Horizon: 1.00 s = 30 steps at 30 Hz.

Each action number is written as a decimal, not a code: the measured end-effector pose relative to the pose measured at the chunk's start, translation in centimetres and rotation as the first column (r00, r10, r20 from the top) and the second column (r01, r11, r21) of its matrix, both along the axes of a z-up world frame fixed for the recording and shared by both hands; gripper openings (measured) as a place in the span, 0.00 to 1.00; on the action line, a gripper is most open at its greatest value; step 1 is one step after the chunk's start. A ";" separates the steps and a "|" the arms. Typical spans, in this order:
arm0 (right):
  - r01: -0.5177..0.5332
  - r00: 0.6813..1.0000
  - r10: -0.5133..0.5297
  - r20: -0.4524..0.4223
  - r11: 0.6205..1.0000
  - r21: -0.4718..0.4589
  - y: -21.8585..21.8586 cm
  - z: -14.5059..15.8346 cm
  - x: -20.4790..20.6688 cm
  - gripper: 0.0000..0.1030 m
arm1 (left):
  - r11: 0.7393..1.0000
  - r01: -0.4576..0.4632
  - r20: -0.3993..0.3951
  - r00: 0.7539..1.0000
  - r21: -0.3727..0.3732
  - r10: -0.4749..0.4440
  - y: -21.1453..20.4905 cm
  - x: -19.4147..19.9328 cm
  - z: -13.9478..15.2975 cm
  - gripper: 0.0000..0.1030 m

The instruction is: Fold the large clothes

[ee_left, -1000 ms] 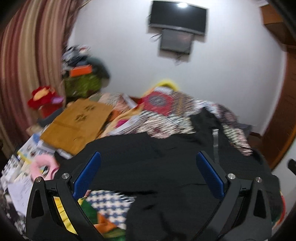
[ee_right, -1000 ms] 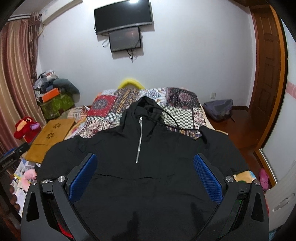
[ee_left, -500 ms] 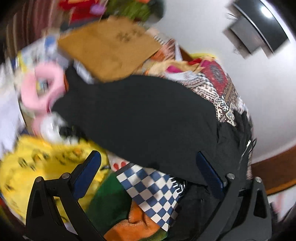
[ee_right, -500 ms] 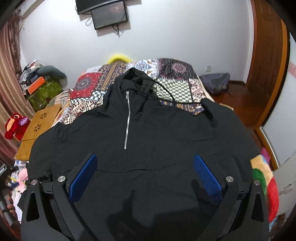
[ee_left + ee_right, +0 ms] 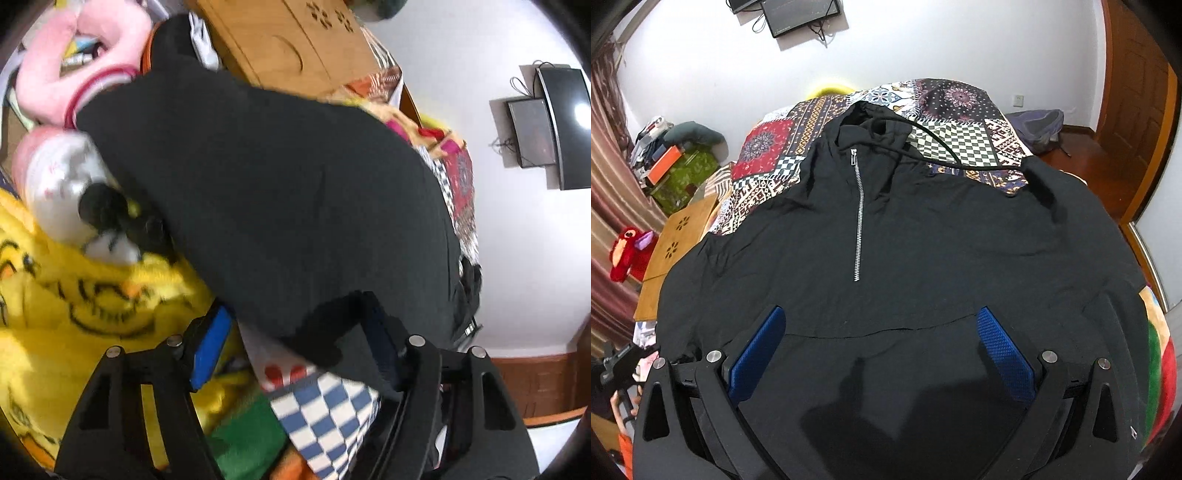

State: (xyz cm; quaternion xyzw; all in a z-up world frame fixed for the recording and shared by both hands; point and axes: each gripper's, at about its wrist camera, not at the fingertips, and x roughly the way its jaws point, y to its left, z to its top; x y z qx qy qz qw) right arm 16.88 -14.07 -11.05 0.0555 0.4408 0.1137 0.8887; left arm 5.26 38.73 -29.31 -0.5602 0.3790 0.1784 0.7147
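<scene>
- The black hoodie [image 5: 886, 236] lies face up and spread flat on the bed, over a patchwork quilt [image 5: 960, 122]; this garment is the landmark for everything below.
- Its hood [image 5: 871, 122] points toward the far wall, and a metal half zipper [image 5: 858, 214] runs down from the neck.
- A drawstring [image 5: 934, 142] trails from the hood across the quilt.
- The right tool [image 5: 881, 354] hangs above the hoodie's lower front near the pocket seam, its blue pads wide apart and holding nothing.
- The left tool [image 5: 295, 343] is at the hoodie's left sleeve [image 5: 280, 192], tilted steeply; its fingers are spread, and a fold of the black cloth lies between them.
- That view is blurred, so whether the far pad [image 5: 380, 343] touches the cloth is hard to say.
- Beyond the sleeve's end sit a pink plush toy [image 5: 85, 48] and a wooden board [image 5: 291, 40].
- Beneath the sleeve lie a yellow blanket [image 5: 74, 295] and a blue-and-white checked patch [image 5: 325, 413].
</scene>
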 end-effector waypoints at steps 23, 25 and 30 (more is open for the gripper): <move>0.031 0.996 -0.025 0.081 0.996 -0.078 -3.3 1.6 -1.2 1.00 | 0.653 0.169 0.036 0.956 0.738 -0.289 -10.7 10.1 20.9 0.04; 0.034 0.996 -0.029 0.081 0.997 -0.063 -4.0 1.6 -1.2 1.00 | 0.623 0.202 0.067 0.922 0.756 -0.381 -13.7 11.8 22.9 0.03; 0.048 0.995 -0.042 0.088 0.997 -0.063 -5.7 1.3 -1.5 1.00 | 0.552 0.301 0.068 0.832 0.778 -0.550 -21.6 16.4 25.2 0.03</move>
